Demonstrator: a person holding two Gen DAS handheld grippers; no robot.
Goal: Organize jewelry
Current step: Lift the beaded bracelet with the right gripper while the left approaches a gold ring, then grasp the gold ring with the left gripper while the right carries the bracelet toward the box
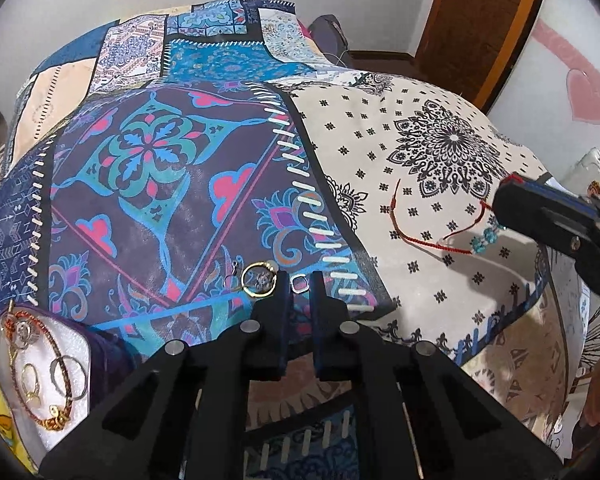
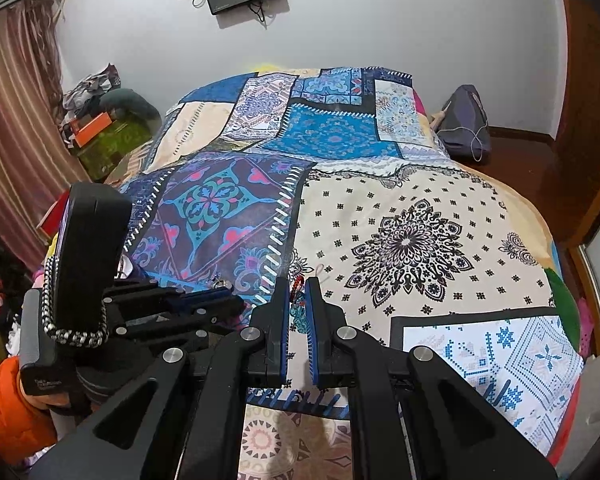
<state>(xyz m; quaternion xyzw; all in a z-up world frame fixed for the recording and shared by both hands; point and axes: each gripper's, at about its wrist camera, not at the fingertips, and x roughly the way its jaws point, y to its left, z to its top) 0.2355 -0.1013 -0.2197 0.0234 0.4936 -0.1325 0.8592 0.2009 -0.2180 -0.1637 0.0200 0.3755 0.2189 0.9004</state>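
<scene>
Left wrist view: the left claw (image 1: pixel 300 280) stands narrowly open over the quilt (image 1: pixel 160 200) on the bed, a small silver ring (image 1: pixel 299 283) in the gap at its tips and a gold ring (image 1: pixel 259 279) just left of them. A tray (image 1: pixel 40 380) of rings and chains lies at lower left. A red cord bracelet (image 1: pixel 428 236) trails to the right claw (image 1: pixel 512 204). Right wrist view: the right claw (image 2: pixel 298 292) is closed to a narrow gap, with the bracelet (image 2: pixel 297 300) held between its pads.
</scene>
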